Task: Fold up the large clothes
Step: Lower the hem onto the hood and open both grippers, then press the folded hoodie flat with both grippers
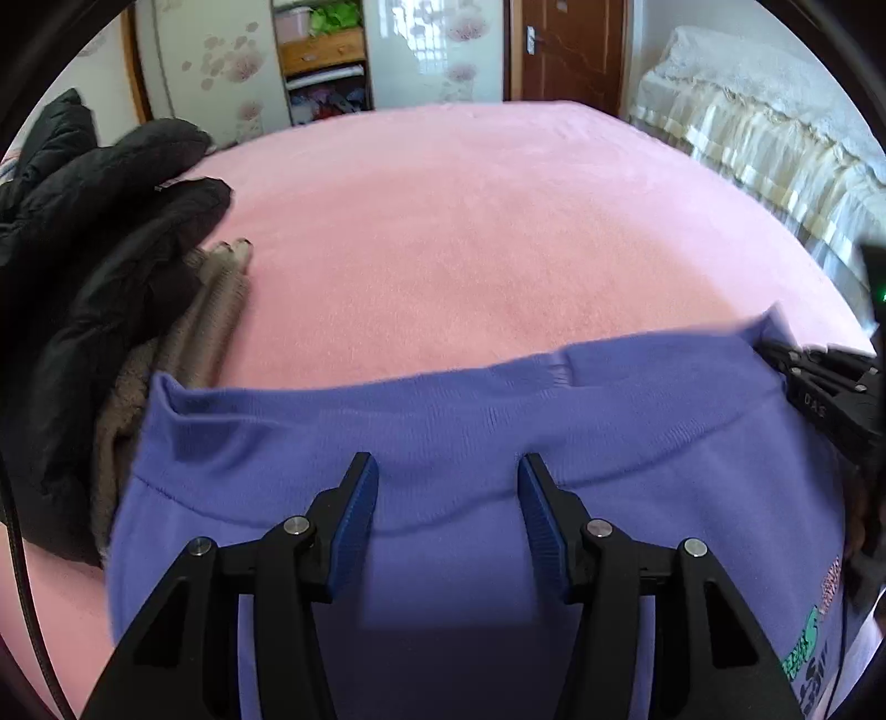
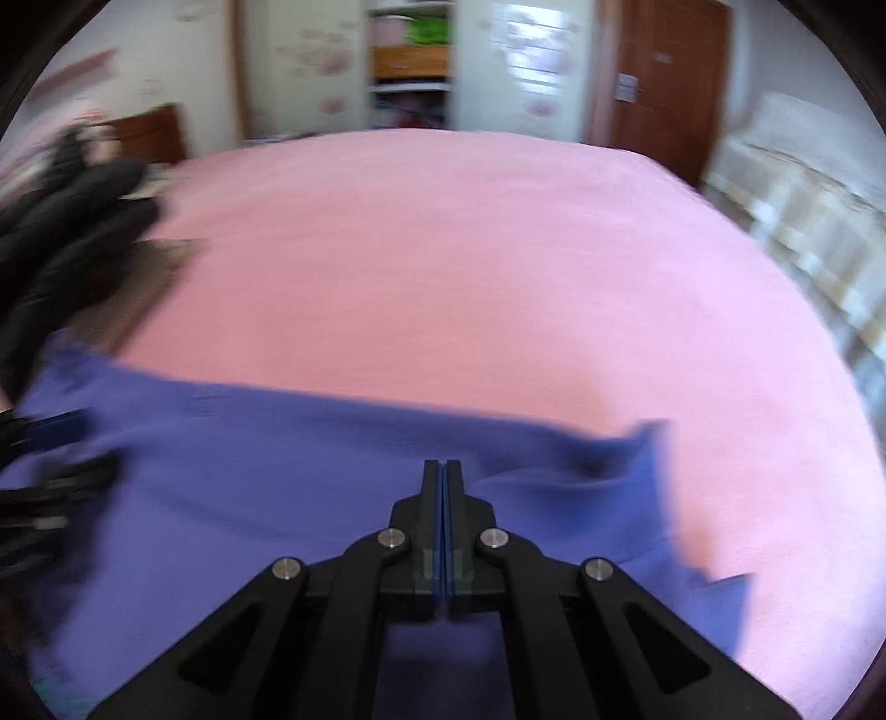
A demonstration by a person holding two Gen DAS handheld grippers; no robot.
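Garment: purple sweatshirt (image 1: 443, 432) spread on the pink bed cover (image 1: 470, 232), at the near edge of the bed; ribbed hem band runs left-right across both views, its far edge bordering bare pink.
Print: green + white lettering (image 1: 805, 659) at lower right of left wrist view, partly cut off, not readable.
Left tongs (image 1: 448, 476): spread, blue pads apart w/ purple cloth showing in the gap; tips hang over the hem band. Can't tell if tips touch the fabric; pads not pressing on anything.
Right tongs (image 2: 442, 471): pressed together, blue pads meet w/ no gap. Tips over the purple cloth near its right corner; nothing seen pinched betw. pads. In left wrist view the same tool (image 1: 819, 387) sits at the far right end of the hem.
Hem corners: left corner (image 1: 166, 387) folded up a bit; right corner (image 2: 648, 437) also lifted.
Other clothes: black puffy jacket (image 1: 99, 232) heaped at left of bed; brown-grey ribbed knit (image 1: 216, 315) just beside it, partly under it and touching the purple garment's left edge.
Room: open shelves (image 1: 324, 55) w/ wood drawer, brown door (image 1: 565, 50), pale lace-covered furniture (image 1: 764, 122) at right.
Right wrist view: blurred, esp. at edges.
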